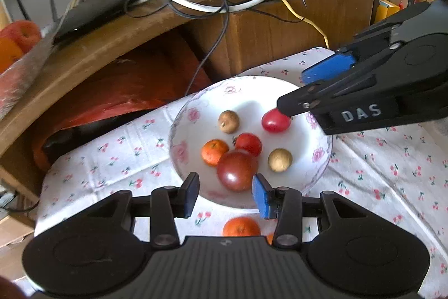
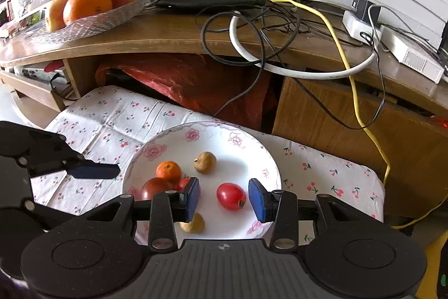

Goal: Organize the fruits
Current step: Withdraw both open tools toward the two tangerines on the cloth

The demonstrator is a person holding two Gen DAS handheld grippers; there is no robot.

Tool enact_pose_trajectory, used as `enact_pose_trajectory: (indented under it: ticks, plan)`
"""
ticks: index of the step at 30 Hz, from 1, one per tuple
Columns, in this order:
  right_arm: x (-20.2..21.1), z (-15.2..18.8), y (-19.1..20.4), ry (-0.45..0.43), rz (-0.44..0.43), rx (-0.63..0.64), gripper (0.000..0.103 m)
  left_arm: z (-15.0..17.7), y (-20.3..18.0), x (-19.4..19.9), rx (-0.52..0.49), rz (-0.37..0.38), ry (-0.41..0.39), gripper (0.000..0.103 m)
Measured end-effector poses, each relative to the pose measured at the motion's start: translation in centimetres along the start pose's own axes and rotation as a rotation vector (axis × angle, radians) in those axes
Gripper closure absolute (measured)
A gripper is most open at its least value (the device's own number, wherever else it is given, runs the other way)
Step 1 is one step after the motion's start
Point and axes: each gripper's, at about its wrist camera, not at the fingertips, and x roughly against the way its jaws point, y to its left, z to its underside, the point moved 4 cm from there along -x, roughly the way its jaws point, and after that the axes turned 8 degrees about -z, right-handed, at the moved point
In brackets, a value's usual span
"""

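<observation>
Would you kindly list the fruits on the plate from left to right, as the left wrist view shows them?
Small orange → upper brown fruit → small red tomato → oval red tomato.

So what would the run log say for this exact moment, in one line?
right gripper: open, fingers around small red tomato | left gripper: open, empty | plate: six fruits | mandarin: on cloth

A plate [image 2: 268,159] sits on the cloth-covered desk [image 2: 322,173], near its rear edge. In the plate lie two tomatoes, a mandarin [image 2: 168,172], a cherry tomato [image 2: 231,196] and two longans. Another mandarin [image 1: 241,226] lies on the cloth before the plate.
</observation>
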Motion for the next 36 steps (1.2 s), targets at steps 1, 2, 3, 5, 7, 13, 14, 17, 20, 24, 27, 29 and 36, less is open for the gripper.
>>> enact_pose_trajectory:
  ticks: [1,2,3,5,7,13,14,17,20,24,27,29,36]
  plan:
    - [0.3,0.1,0.3,0.003,0.001,0.008,0.068,0.3,0.2,0.4,0.000,-0.003,0.002,0.053]
    - [0.7,0.2,0.8,0.008,0.002,0.017,0.068,0.6,0.4,0.7,0.000,-0.008,0.005,0.053]
    - [0.9,0.4,1.1,0.013,0.001,0.022,0.068,0.9,0.6,1.2,0.002,-0.014,0.009,0.053]
    - [1.4,0.9,2.0,0.025,-0.003,0.031,0.068,1.6,1.0,1.9,0.012,-0.015,0.017,0.053]
    - [1.8,1.7,3.2,0.044,-0.008,0.038,0.068,2.3,1.4,2.7,0.015,-0.014,0.025,0.053]
    - [2.7,4.9,5.9,0.102,-0.045,-0.008,0.068,3.4,2.9,4.2,0.047,-0.032,0.063,0.052]
    - [2.4,5.3,6.3,0.119,-0.053,-0.011,0.068,3.5,3.2,4.5,0.060,-0.035,0.063,0.052]
    - [1.3,6.3,7.4,0.139,-0.091,-0.008,0.068,3.7,4.0,5.1,0.106,-0.023,0.059,0.051]
    - [0.4,6.3,8.2,0.142,-0.118,0.011,0.068,3.3,4.7,4.8,0.154,-0.008,0.053,0.050]
    - [-1.3,5.9,8.0,0.139,-0.141,0.012,0.068,2.8,5.1,4.3,0.184,-0.004,0.043,0.050]
    - [-2.4,6.3,7.6,0.158,-0.141,0.012,0.067,2.8,5.2,3.8,0.195,0.019,0.049,0.050]
    - [-2.6,6.1,7.6,0.154,-0.166,0.004,0.067,2.9,5.1,3.4,0.197,0.035,0.059,0.050]
    - [-3.6,5.3,8.8,0.159,-0.194,0.034,0.073,3.0,4.4,3.1,0.176,0.045,0.068,0.050]
